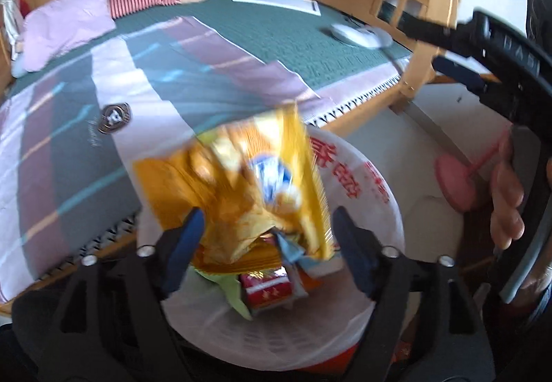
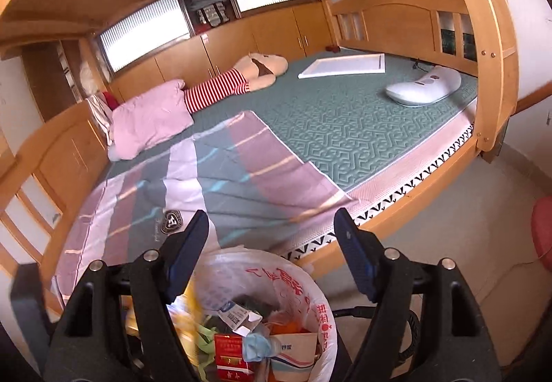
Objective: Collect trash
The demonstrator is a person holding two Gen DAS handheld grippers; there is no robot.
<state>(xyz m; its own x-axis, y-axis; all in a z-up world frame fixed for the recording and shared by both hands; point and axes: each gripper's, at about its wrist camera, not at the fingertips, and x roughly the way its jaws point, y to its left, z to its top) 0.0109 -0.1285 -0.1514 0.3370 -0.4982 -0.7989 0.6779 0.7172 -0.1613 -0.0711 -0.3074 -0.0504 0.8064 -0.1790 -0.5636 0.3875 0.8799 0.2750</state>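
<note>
A: Where is the yellow snack wrapper (image 1: 241, 188)?
B: Blurred, directly above the lined trash bin (image 1: 376, 209), between the left gripper (image 1: 265, 226)'s spread fingers, which are released; whether anything still touches it I cannot tell.
A: And the right gripper (image 2: 272, 233)?
B: Over the same bin, jaws wide apart, holding nothing. The bed (image 2: 345, 126) lies just beyond the bin.
</note>
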